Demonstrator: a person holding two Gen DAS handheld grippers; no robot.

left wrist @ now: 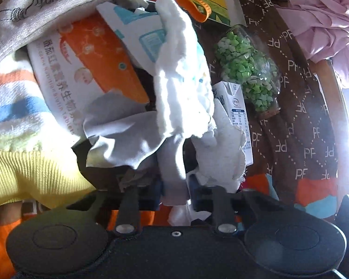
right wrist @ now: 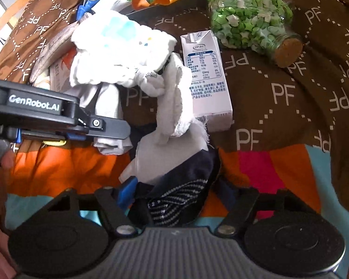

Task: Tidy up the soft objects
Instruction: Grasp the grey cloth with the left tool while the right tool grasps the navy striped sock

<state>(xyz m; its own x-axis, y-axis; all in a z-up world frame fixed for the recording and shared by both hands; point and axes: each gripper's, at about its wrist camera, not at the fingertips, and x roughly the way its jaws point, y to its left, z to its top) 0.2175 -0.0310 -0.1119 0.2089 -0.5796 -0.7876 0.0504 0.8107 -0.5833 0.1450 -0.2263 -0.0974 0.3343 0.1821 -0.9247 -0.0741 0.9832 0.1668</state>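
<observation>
Soft cloths lie heaped on a brown bedspread printed with white "PF" letters, with a band of orange, pink and blue fabric along its near edge. Bright light floods in from the right edge of the left wrist view. Beyond both pairs of fingers, a white cloth with pale blue patches is bunched up, and a grey cloth hangs from it toward the left gripper. Its fingers stand close together with the grey cloth between them, clamped on it. To their left are a striped towel and a yellow knitted piece.

The right gripper has its fingers partly apart; a dark striped sock lies between them, though whether the pads press on it cannot be told. Just beyond that sock the grey cloth rises toward the white one. To the right of the cloths lie a white milk carton and, farther off, a corked glass bottle of green paper stars.
</observation>
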